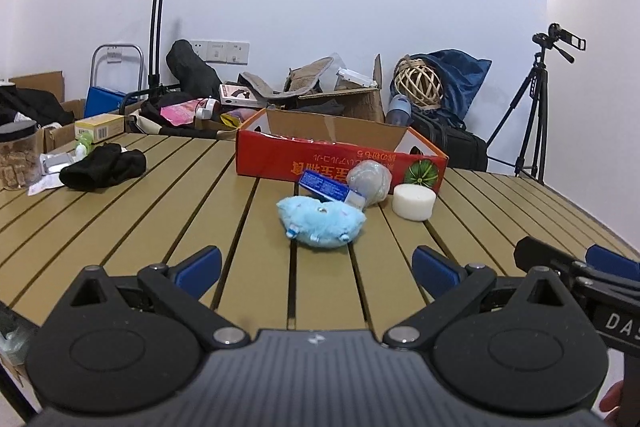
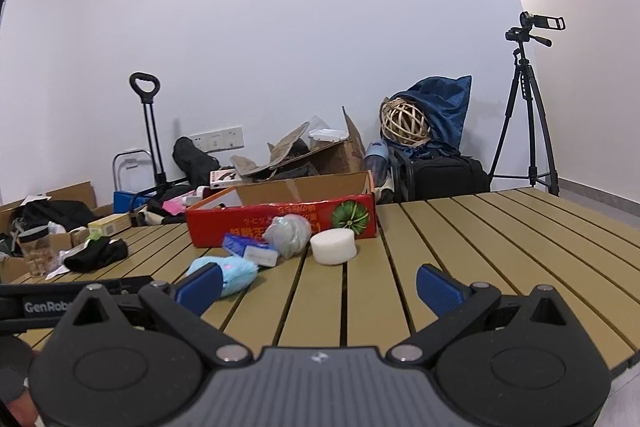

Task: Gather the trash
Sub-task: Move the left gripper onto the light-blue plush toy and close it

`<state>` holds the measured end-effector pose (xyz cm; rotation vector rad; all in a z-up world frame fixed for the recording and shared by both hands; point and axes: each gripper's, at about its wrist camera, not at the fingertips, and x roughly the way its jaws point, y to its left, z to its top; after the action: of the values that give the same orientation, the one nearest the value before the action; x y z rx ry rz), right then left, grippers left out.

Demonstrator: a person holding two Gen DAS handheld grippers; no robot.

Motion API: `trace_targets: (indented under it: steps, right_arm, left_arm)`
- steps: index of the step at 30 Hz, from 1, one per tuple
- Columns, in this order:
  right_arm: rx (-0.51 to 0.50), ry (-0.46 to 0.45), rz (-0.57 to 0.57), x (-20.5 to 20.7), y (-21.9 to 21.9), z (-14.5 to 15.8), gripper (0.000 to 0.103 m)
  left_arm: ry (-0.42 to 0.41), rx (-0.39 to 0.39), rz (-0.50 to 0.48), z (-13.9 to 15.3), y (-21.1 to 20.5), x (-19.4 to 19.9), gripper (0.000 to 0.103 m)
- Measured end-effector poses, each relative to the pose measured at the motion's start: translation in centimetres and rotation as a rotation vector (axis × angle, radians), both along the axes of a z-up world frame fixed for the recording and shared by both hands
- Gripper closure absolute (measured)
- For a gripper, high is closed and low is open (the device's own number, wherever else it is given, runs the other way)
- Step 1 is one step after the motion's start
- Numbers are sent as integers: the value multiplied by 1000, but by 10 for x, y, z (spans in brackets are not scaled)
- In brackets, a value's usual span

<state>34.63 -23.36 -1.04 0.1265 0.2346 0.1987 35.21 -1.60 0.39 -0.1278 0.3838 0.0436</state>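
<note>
Trash lay on the wooden table (image 1: 120, 227) beside the red box (image 1: 340, 163): a blue soft toy (image 1: 322, 223), a small carton (image 1: 324, 185) and a white roll (image 1: 413, 201). Left gripper (image 1: 316, 267) and right gripper (image 2: 318, 283) both had fingers wide apart, holding nothing

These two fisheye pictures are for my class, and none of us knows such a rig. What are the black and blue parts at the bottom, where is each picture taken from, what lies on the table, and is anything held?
A person holds one tool in each hand. Each camera looks forward along its tool's two blue-padded fingers: the left hand-held gripper and the right hand-held gripper. Both are open and hold nothing. On the tan slatted table lie a light blue plush toy, a white foam cylinder, a blue carton, a grey crumpled bag and an open red cardboard box.
</note>
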Motion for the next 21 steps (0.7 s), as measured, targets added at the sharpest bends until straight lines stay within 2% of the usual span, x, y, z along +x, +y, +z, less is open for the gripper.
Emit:
trace_targets:
  steps: [9, 13, 21]
  right_arm:
    - [23, -2, -63, 40, -2, -3, 0]
    - [50, 6, -81, 55, -4, -2, 0]
    - [24, 40, -75, 86, 3, -2, 0]
  left_arm:
    - [18, -19, 20, 2, 5, 41, 0]
    - [24, 0, 33, 3, 4, 60, 0]
    - [48, 27, 42, -3, 5, 98, 0]
